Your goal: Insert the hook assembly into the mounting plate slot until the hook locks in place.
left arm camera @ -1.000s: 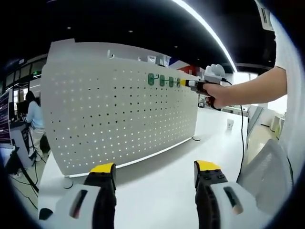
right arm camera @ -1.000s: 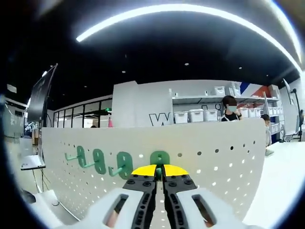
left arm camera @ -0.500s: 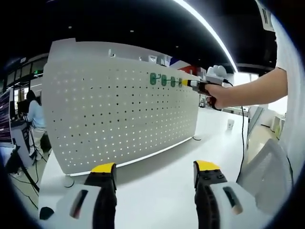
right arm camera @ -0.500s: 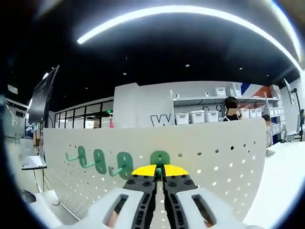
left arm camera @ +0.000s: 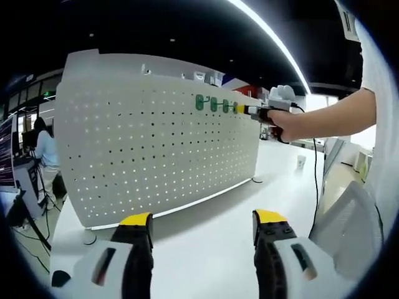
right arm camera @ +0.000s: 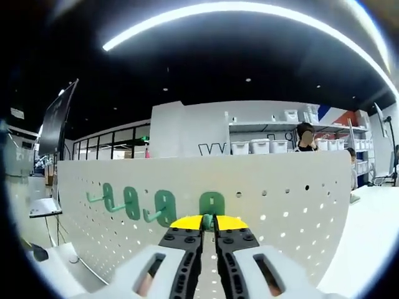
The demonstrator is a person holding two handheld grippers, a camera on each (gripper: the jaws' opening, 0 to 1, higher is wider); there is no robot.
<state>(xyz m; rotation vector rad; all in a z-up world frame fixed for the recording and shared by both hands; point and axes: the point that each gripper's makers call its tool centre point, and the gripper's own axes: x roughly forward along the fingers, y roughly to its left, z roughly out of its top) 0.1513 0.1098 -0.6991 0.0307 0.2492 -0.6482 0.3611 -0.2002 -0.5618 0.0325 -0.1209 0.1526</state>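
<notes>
The white pegboard mounting plate (left arm camera: 156, 149) stands upright on the white table (left arm camera: 206, 243). Along its top edge three green hooks (right arm camera: 131, 202) sit in the holes. A fourth green hook (right arm camera: 212, 204) is pressed against the plate (right arm camera: 280, 205), and my right gripper (right arm camera: 209, 219) is shut on its stem. In the left gripper view that right gripper (left arm camera: 240, 108) shows at the plate's upper right beside the hook row (left arm camera: 212, 104), held by a person's hand (left arm camera: 283, 123). My left gripper (left arm camera: 202, 219) hangs low over the table, open, with nothing between its fingers.
The plate rests on small feet (left arm camera: 257, 180) on the table. A person (left arm camera: 45, 152) sits at a desk far left. Shelves with white bins (right arm camera: 259, 147) and two people (right arm camera: 305, 136) are behind the plate. A monitor (right arm camera: 55, 124) stands at the left.
The right gripper's view has shifted slightly, and the held hook's green base sits a touch lower against the plate. The left gripper has stayed still and open.
</notes>
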